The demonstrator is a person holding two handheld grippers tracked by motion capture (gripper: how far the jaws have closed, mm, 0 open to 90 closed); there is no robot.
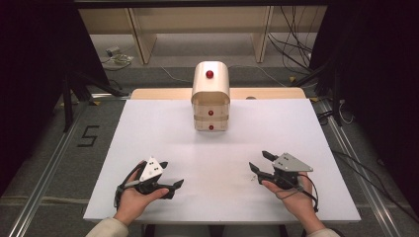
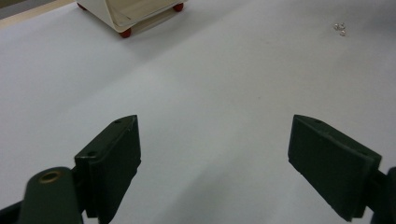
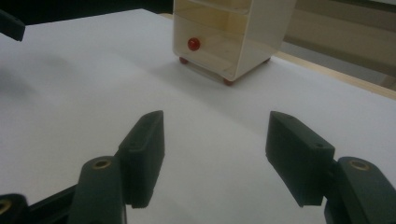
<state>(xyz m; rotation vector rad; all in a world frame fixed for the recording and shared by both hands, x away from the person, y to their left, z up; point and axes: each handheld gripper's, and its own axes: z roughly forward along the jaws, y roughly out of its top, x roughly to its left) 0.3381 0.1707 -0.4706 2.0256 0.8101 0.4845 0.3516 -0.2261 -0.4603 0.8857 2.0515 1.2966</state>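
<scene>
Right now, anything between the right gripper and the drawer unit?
Nothing: bare white table between right gripper and drawer unit, per the high and right gripper views.

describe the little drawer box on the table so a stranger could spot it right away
Start at the white table and look to the middle of its far edge. There stands a small cream drawer box with a rounded top. Red round knobs run down its front, marking it out at once.

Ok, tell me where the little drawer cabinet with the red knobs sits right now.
In the high view the drawer cabinet stands upright at the far middle edge of the white table, well beyond both grippers; the right gripper view looks toward its lowest drawer.
</scene>
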